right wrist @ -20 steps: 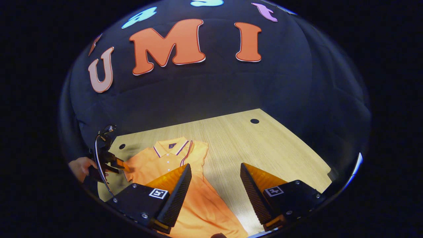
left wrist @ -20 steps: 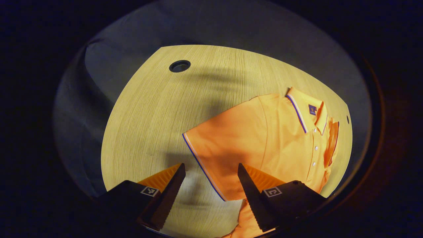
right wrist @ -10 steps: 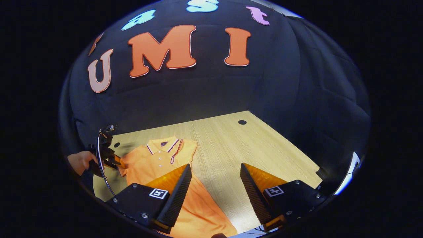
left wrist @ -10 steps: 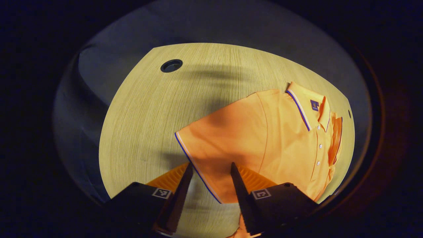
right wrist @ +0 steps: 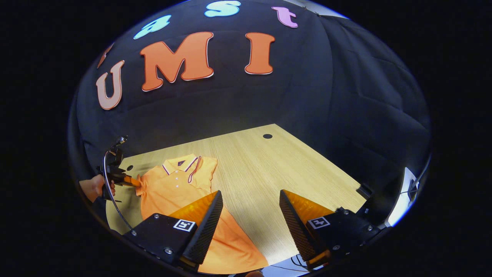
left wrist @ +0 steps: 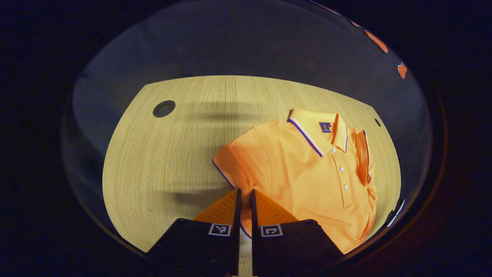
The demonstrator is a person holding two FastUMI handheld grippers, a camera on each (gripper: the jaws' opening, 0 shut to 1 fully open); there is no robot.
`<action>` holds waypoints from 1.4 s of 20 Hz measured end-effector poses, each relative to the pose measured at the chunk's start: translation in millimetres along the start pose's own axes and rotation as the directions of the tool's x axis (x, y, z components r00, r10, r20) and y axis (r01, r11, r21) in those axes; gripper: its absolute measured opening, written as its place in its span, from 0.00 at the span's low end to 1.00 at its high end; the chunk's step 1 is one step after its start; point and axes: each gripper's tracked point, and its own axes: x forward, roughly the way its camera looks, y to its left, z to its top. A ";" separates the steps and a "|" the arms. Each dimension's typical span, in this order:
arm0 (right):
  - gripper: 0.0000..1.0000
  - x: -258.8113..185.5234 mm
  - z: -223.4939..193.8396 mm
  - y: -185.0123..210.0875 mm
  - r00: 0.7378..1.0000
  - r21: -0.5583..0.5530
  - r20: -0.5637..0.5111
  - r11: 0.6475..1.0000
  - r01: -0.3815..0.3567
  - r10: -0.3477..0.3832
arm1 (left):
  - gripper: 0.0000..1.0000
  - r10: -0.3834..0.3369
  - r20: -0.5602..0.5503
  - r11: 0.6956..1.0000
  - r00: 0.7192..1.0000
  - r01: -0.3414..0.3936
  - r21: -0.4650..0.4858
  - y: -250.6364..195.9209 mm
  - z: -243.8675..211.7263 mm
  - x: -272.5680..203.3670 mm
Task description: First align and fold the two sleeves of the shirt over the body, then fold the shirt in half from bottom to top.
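Left hand-held gripper (left wrist: 244,200), in the left gripper view, pinches the striped cuff of the orange shirt's (left wrist: 307,181) sleeve (left wrist: 230,165); carry it level across the body, edges aligned. In the right gripper view, the right hand-held gripper (right wrist: 250,207) hangs open above the table (right wrist: 276,161), beside the shirt.

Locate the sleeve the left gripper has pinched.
In the left gripper view, the sleeve lies at the shirt's left edge, its cuff clamped in the left gripper above the table.

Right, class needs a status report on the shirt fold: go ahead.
Left gripper shut on the orange polo shirt's blue-trimmed sleeve. Right gripper open above the wooden table. Other sleeve already folded.
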 end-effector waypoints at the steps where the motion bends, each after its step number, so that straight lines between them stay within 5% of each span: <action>1: 0.91 -3.8 -3.5 -1.4 1.000 -0.001 -0.009 1.000 0.007 -0.007 | 0.13 -0.013 0.010 1.000 1.000 0.013 0.005 -6.6 4.0 -0.9; 12: 0.91 -22.9 -51.6 -1.3 0.994 0.014 -0.102 0.999 0.039 -0.037 | 0.13 -0.094 0.009 0.979 0.996 0.091 0.181 -79.2 25.4 8.9; 19: 0.91 -34.3 -82.8 -4.7 0.984 0.039 -0.170 0.997 0.059 -0.052 | 0.16 -0.175 -0.052 0.969 0.983 0.181 0.167 -124.3 14.1 31.5; 23: 0.91 -33.1 -91.0 -7.8 0.981 0.052 -0.188 0.997 0.049 -0.038 | 0.33 -0.291 -0.062 0.945 0.955 0.296 0.136 -159.5 9.4 26.8; 28: 0.91 -26.4 -87.1 -7.5 0.982 0.013 -0.188 1.000 -0.015 0.018 | 0.75 -0.340 0.004 0.937 0.940 0.338 0.091 -174.2 12.7 2.9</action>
